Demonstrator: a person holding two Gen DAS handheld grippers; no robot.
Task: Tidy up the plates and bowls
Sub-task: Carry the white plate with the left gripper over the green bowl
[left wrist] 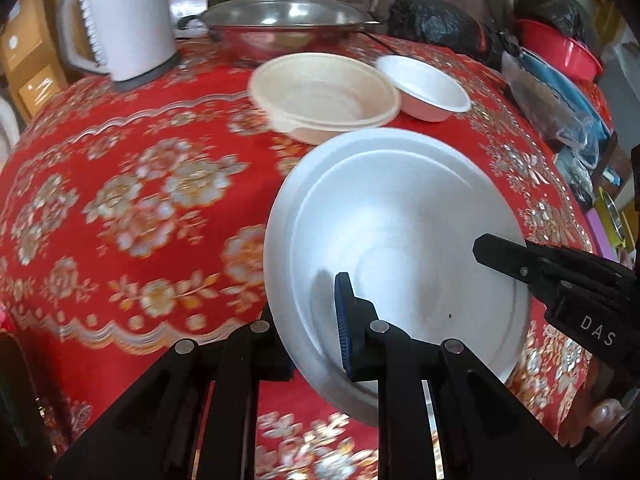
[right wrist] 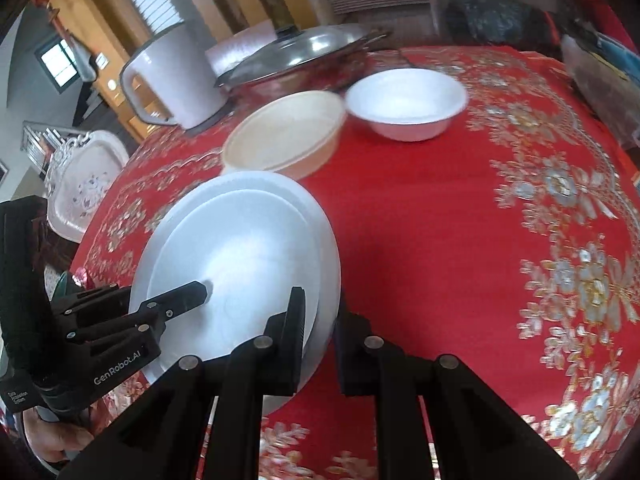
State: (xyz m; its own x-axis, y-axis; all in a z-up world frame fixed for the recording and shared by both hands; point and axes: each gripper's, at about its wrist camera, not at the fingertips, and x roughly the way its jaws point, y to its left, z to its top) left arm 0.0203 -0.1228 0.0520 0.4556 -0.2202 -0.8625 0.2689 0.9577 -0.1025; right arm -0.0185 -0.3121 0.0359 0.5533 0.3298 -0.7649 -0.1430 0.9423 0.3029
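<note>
Two stacked white foam plates (left wrist: 400, 224) (right wrist: 240, 240) are held tilted above the red tablecloth. My left gripper (left wrist: 316, 320) is shut on their near left rim, one finger above and one below. My right gripper (right wrist: 320, 320) is shut on their right rim; it shows in the left wrist view (left wrist: 504, 256) reaching over the plates' right edge. The left gripper shows in the right wrist view (right wrist: 188, 296) over the plates. A beige bowl (left wrist: 324, 92) (right wrist: 284, 136) and a small white bowl (left wrist: 428, 86) (right wrist: 404, 100) sit behind on the table.
A white jug (left wrist: 124, 20) (right wrist: 176, 76) and a lidded steel pan (left wrist: 284, 20) (right wrist: 296, 52) stand at the back. Black bags (left wrist: 436, 24), a red basin (left wrist: 560, 48) and plastic clutter line the right edge. The red floral tablecloth (left wrist: 120, 200) (right wrist: 480, 240) covers the table.
</note>
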